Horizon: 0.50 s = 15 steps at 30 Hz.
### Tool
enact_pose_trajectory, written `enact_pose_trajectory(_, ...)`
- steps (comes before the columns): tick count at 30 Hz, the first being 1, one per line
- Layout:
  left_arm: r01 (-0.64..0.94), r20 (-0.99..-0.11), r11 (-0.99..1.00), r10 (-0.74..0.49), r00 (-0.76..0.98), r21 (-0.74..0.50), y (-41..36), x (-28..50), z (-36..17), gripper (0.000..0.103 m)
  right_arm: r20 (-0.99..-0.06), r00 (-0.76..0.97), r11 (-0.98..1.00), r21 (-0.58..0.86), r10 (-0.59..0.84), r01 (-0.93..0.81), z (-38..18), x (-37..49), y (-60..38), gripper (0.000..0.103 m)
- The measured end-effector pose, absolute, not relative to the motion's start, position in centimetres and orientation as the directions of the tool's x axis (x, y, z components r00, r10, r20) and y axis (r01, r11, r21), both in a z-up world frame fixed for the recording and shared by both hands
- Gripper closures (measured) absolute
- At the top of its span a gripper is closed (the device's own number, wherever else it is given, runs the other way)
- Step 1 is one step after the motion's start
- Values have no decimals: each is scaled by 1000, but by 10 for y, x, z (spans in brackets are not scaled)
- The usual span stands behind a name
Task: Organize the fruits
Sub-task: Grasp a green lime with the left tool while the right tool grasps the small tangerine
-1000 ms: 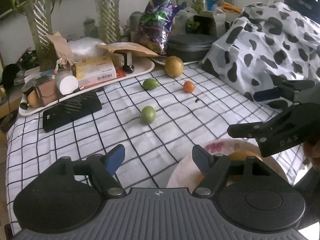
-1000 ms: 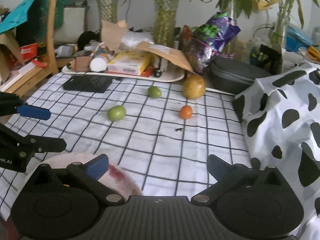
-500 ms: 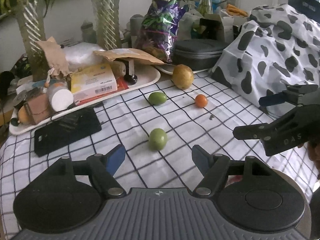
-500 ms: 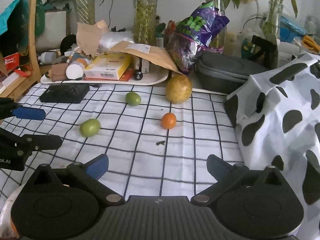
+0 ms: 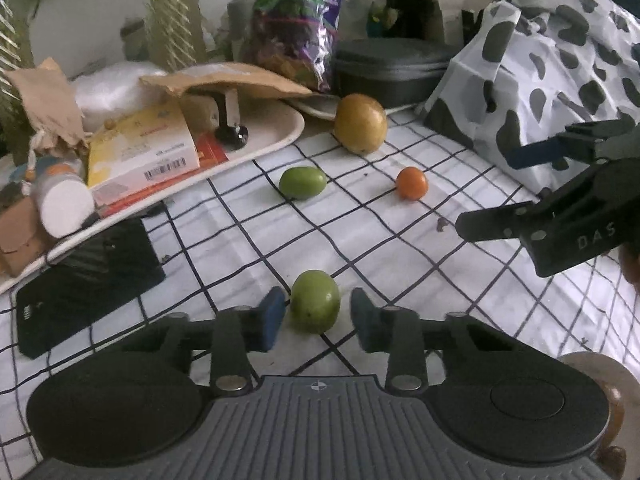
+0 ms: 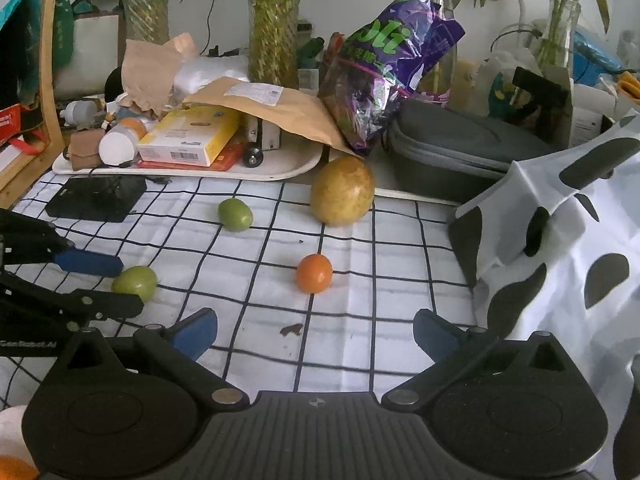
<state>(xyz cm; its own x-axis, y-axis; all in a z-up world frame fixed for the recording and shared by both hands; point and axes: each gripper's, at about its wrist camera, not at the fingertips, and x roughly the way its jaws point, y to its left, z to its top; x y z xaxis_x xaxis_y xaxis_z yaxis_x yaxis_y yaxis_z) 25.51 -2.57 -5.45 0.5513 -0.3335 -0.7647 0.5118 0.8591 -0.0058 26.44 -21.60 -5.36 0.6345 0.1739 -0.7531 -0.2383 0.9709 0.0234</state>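
A near green fruit (image 5: 315, 302) lies on the checked cloth (image 5: 400, 264), and my left gripper (image 5: 316, 320) is shut on it, a blue pad on either side. The right wrist view shows the same fruit (image 6: 134, 283) between the left gripper's fingers (image 6: 90, 262). A second green fruit (image 5: 302, 183), a small orange fruit (image 5: 411, 183) and a large yellow-brown fruit (image 5: 360, 123) lie farther back. My right gripper (image 6: 316, 332) is open and empty, with the orange fruit (image 6: 314, 273) a little ahead of its tips. A plate rim (image 5: 592, 364) shows at the lower right.
A cluttered white tray (image 5: 280, 144) with boxes and paper edges the far left. A black flat device (image 5: 88, 276) lies beside it. A grey case (image 5: 392, 64) and a cow-patterned cloth heap (image 5: 552, 72) stand at the back right. Plant vases line the wall.
Both grippers have moved forward and down toward the fruits. The left jaws, wide apart before, have closed around the near green fruit. The plate has slipped to the frame corners.
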Motion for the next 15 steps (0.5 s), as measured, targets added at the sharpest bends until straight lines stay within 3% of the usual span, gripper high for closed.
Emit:
enact_pose_trajectory(8,521,-755,853,-344,559,-3,-23,266,-55,75,-744,638,966,35,197,-258,-65,286,-217,1)
enact_pose_trajectory(15,503,-745,864,-341,572,-10,-16,275,-56,75,-738,637,963,61,222,-264,-75,306,-215,28)
